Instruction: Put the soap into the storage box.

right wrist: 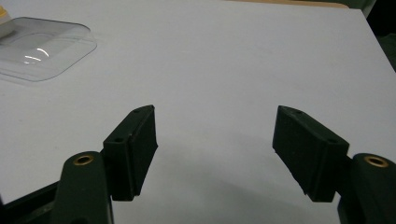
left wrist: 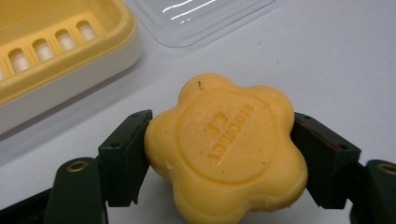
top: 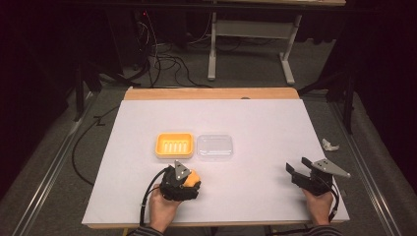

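Note:
A yellow flower-shaped soap bar [left wrist: 224,149] with embossed letters is clamped between the two black jaws of my left gripper [left wrist: 220,140], which touch it on both sides. From above, the soap [top: 193,175] and left gripper [top: 191,181] sit near the table's front, left of centre. Just beyond them stands a yellow slotted soap dish [top: 174,145], also seen close up as the dish [left wrist: 70,56], with a clear plastic lid [top: 215,146] lying flat to its right. My right gripper [top: 298,166] hovers open at the front right, and nothing is between its jaws [right wrist: 215,144].
A white sheet [top: 246,118] covers the wooden table. The clear lid [right wrist: 39,46] lies far left of the right gripper. A crumpled bit of paper [top: 329,144] lies off the right edge. Cables and a grey table frame [top: 246,44] stand behind.

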The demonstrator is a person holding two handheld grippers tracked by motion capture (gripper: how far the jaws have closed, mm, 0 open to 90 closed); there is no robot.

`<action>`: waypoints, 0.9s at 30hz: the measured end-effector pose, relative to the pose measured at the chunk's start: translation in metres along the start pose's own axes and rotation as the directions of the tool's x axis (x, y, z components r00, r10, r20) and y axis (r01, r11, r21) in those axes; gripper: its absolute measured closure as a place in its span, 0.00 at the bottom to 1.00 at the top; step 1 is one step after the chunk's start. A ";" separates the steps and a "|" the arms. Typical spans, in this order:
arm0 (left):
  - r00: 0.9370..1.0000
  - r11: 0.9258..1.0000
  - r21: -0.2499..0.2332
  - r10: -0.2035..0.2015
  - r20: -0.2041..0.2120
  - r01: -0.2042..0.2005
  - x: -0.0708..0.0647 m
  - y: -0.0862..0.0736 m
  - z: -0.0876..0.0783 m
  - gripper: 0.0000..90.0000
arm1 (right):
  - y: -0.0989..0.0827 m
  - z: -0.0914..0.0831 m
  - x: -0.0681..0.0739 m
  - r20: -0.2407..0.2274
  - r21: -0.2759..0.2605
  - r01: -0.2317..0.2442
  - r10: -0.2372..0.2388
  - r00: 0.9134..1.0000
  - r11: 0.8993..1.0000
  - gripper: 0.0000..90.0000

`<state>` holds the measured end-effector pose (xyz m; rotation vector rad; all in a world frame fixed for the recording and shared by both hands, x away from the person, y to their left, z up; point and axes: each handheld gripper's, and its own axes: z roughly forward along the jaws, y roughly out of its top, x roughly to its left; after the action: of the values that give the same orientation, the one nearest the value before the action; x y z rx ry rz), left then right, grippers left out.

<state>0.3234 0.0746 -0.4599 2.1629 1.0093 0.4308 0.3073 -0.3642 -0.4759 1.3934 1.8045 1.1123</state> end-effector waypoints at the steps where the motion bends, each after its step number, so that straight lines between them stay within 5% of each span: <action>1: 1.000 1.000 0.000 0.000 0.000 0.000 0.000 0.000 0.000 0.30 | 0.000 0.000 0.000 0.000 0.000 0.000 0.000 1.000 1.000 0.34; 27: 0.999 0.998 -0.061 -0.033 -0.004 0.033 0.020 0.016 -0.022 0.30 | 0.000 0.001 0.001 0.007 0.007 0.007 -0.007 1.000 1.000 0.34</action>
<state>0.3327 0.0923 -0.4333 2.0896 1.0205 0.4463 0.3080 -0.3630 -0.4760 1.3920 1.8089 1.0970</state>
